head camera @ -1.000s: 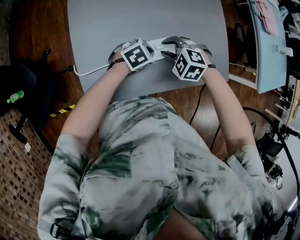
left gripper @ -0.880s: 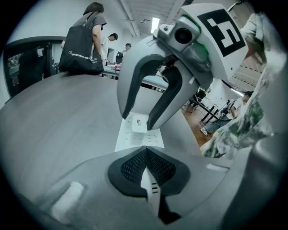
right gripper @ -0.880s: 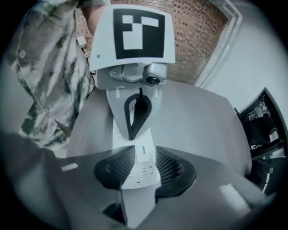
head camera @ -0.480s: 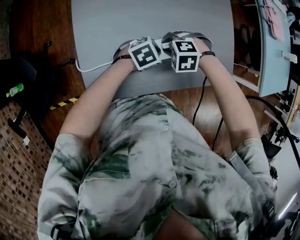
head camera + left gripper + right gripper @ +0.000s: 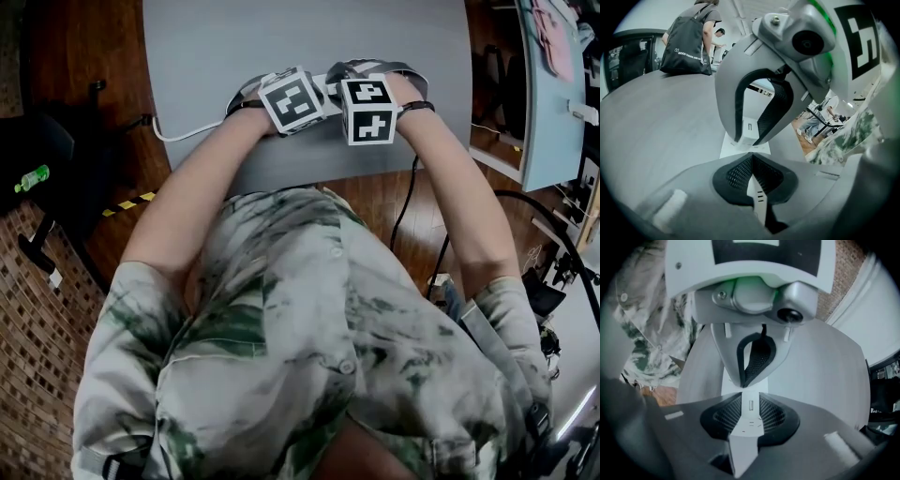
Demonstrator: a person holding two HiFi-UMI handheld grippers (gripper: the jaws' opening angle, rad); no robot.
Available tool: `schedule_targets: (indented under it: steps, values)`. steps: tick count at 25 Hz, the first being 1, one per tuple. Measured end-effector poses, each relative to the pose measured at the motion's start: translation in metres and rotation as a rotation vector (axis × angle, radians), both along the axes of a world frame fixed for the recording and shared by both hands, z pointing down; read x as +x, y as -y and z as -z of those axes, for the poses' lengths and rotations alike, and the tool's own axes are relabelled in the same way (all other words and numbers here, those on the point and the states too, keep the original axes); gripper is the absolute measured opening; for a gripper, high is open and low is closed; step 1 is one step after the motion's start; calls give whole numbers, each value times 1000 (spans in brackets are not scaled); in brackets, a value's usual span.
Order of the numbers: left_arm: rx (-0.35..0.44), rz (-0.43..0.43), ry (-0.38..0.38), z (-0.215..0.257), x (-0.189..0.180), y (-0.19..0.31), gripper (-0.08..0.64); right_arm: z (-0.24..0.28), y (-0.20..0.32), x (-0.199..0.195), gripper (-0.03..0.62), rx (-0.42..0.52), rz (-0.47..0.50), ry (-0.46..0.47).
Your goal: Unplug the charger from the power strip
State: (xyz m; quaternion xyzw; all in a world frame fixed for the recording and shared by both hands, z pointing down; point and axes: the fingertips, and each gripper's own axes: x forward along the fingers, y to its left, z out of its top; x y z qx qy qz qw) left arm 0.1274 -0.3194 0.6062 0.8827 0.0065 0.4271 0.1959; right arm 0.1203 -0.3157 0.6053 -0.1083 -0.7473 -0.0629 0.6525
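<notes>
A white power strip (image 5: 330,86) lies on the grey table (image 5: 234,47), and its white cord (image 5: 183,136) runs off to the left. My left gripper (image 5: 752,190) is shut on one end of the strip (image 5: 736,149). A white charger (image 5: 749,411) stands plugged into the strip. My right gripper (image 5: 750,416) points straight down over it, its jaws closing with the black pads against the charger's two sides. In the left gripper view the right gripper (image 5: 752,136) straddles the charger (image 5: 750,127). In the head view the two marker cubes hide both sets of jaws.
A black cable (image 5: 405,202) hangs off the table's near edge at the right. A light blue desk (image 5: 544,94) stands to the right. A green bottle (image 5: 33,178) lies on the floor at the left. A person with a black bag (image 5: 691,42) stands beyond the table.
My right gripper has rolled upright, come down and drawn in next to the left one. The left gripper has stayed on the strip.
</notes>
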Motion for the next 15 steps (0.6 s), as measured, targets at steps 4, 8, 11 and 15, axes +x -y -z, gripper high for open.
schedule_targets:
  steps: [4,8,11,15]
  values:
    - [-64,-10,2,0,-5,-5,-5,70,32,-24,103,38,-106,128]
    - [-37,-5,0,-1,-10,-5,-2,115,45,-12,103,142,-191,184]
    - [-7,2,-7,-1,-9,-5,2,123,24,9,104,179,-278,217]
    - [47,97,-25,7,-15,4,2,134,-9,29,104,211,-399,288]
